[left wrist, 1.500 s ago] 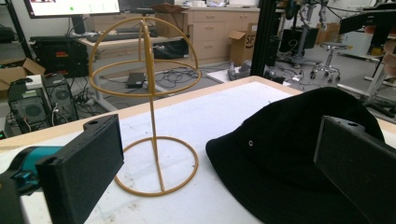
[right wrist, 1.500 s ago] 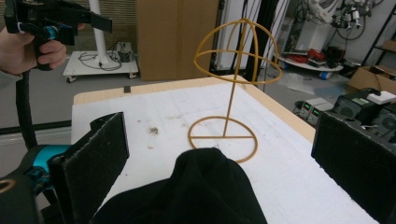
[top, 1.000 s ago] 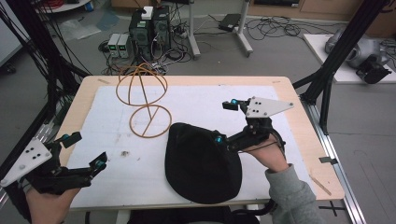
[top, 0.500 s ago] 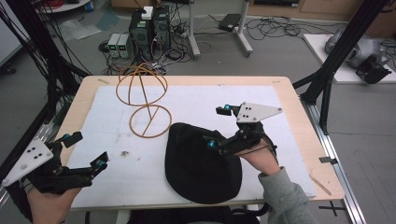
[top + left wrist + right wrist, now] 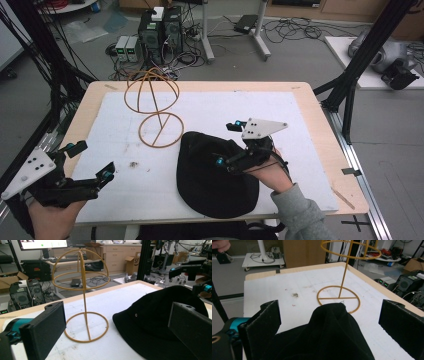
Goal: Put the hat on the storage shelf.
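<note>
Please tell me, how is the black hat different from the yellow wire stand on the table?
The hat is black, soft cloth and lies low and slumped on the white mat; the stand is thin yellow wire and stands upright on a ring base with a round cage on top. The hat lies at the near edge, under the right hand-held gripper; the stand is farther back, with no gripper near it. Both rest on the same mat.

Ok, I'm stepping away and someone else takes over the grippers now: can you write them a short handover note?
Left gripper: open, holding nothing, at the near left of the white mat.
Right gripper: open, over the black hat's right side, jaws on either side of a raised fold; not closed on it.
Black hat: lies on the mat at the near edge.
Wire hat stand: upright, bare, just beyond the hat.
Done: nothing gripped.
Left: probably grip the hat and set it on the stand.
</note>
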Tool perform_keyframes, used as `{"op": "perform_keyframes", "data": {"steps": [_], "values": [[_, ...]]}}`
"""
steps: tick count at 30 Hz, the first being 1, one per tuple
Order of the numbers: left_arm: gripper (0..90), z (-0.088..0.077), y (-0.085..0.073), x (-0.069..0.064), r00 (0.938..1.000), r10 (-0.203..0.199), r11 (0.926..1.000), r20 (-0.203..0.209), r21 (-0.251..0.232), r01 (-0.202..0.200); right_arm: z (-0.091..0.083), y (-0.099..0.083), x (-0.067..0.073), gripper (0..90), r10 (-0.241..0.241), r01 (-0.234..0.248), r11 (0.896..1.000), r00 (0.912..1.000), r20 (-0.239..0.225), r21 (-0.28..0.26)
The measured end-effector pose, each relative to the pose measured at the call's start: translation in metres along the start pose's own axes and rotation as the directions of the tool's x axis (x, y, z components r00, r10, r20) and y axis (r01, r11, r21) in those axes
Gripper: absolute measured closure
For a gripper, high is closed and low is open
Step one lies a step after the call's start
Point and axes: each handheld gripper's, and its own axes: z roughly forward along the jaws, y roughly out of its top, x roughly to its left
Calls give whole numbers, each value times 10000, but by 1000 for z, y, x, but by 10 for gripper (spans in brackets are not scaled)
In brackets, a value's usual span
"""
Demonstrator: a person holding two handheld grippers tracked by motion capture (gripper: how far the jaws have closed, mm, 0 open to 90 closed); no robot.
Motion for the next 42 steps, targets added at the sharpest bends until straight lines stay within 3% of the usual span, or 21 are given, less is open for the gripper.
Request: {"op": "perform_keyframes", "data": {"steps": [6,24,34,39,40,42], "values": [[17,1,0,0,10000,4,10000,28,39,-4,6,-12,1,32,193,-185,9997,9987,482,-157],[17,5,-1,0,10000,-1,9999,84,102,0,11,-14,5,58,216,-236,9992,9979,613,315],[17,5,-1,0,10000,-4,9999,80,111,3,13,-16,6,339,160,-202,9976,9979,628,666],[17,6,-1,0,10000,5,9999,99,169,-7,10,-20,7,554,-10,-13,9997,9955,950,238],[17,6,-1,0,10000,10,9998,93,178,-12,10,-22,6,643,8,-28,9998,9950,998,201],[17,6,-1,0,10000,2,9999,96,166,-4,9,-22,6,672,-13,-7,9998,9947,1024,191]]}}
